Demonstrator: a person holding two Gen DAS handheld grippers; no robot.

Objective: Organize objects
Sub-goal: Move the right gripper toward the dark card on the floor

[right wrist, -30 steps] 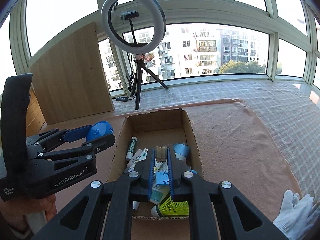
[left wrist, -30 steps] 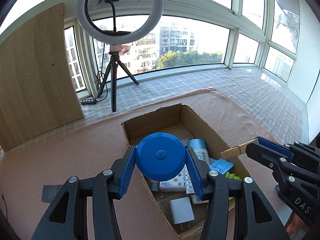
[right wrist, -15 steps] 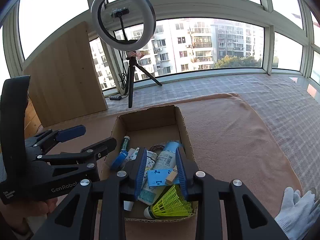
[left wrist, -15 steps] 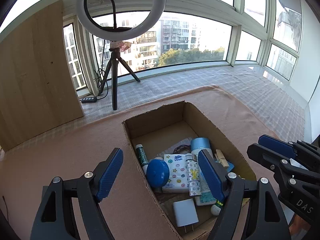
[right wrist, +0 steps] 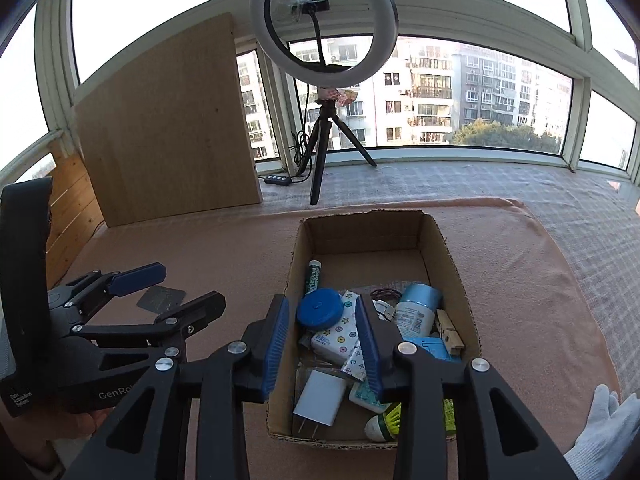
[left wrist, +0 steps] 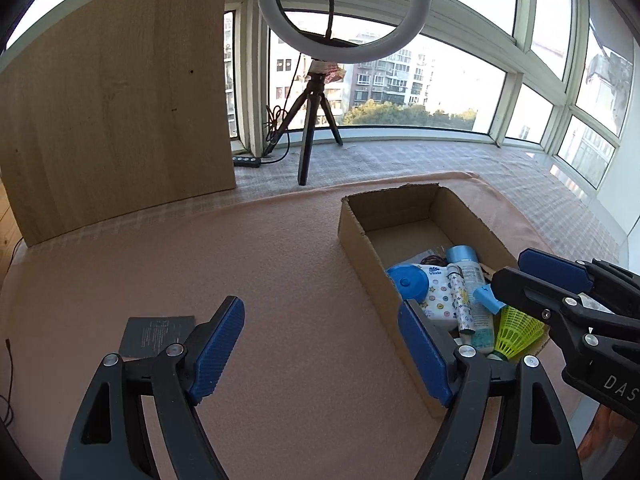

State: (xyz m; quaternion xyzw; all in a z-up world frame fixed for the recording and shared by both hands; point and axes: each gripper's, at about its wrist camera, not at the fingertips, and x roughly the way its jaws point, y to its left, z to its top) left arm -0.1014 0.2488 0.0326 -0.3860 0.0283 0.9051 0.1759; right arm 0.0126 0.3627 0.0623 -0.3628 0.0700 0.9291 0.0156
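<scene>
A pink cloth is spread across the surface, backed by a wooden board and a ring light on its tripod. On the cloth the cardboard box is seen, packed: a blue disc, a patterned tissue pack, a blue-capped bottle, a white charger, a clothespin, a yellow shuttlecock. The left gripper is held spread wide and empty over bare cloth, left of the box. The right gripper is parted above the box's near end, nothing grasped. A dark card is seen lying flat just beside the left finger; a white glove sits at the right edge.
</scene>
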